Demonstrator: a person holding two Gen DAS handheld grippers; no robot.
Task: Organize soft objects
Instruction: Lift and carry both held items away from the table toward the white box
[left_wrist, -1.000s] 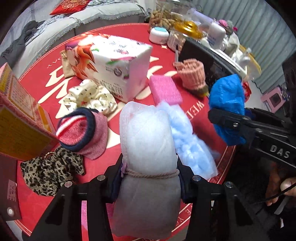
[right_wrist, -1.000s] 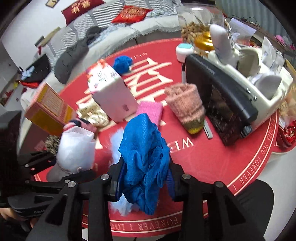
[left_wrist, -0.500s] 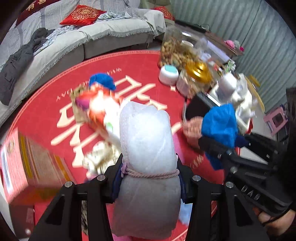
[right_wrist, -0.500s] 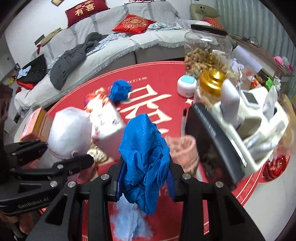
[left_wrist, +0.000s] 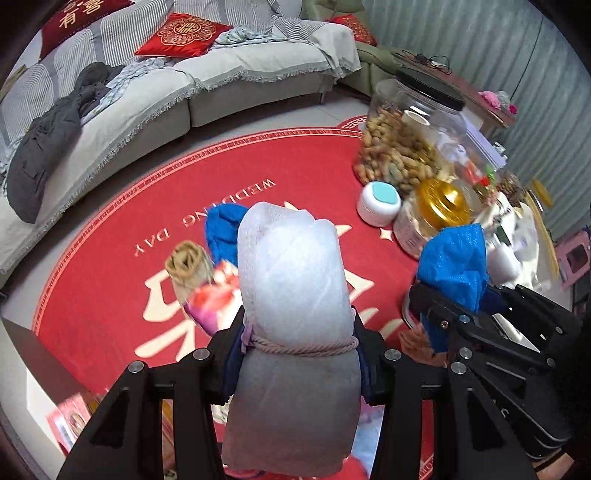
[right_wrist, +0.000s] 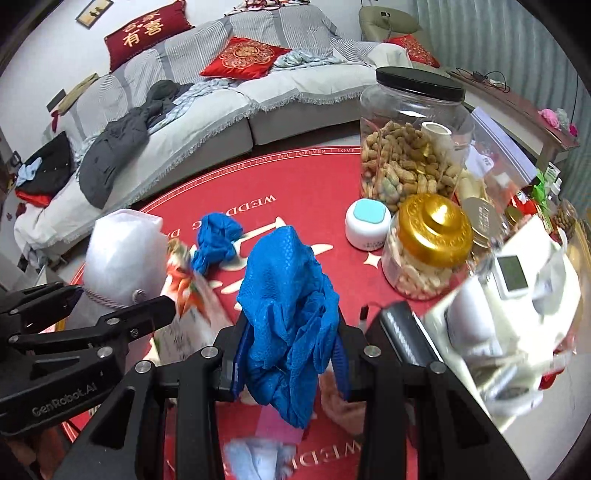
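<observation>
Left gripper (left_wrist: 295, 354) clamping white pouch (left_wrist: 291, 280), right gripper (right_wrist: 288, 354) clamping blue mesh cloth (right_wrist: 288, 302) (fingertips hidden)

We see a white mesh pouch (left_wrist: 291, 280), stuffed plump and tied with a pinkish cord around its middle, standing upright, lifted clear of the red mat. Beside it a crumpled blue mesh cloth (right_wrist: 291, 317) hangs in folds, also held aloft. A second blue bundle (right_wrist: 216, 242) lies balled on the mat behind them.

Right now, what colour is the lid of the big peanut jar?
Black; the peanut jar's lid shows best in the right wrist view.
</observation>
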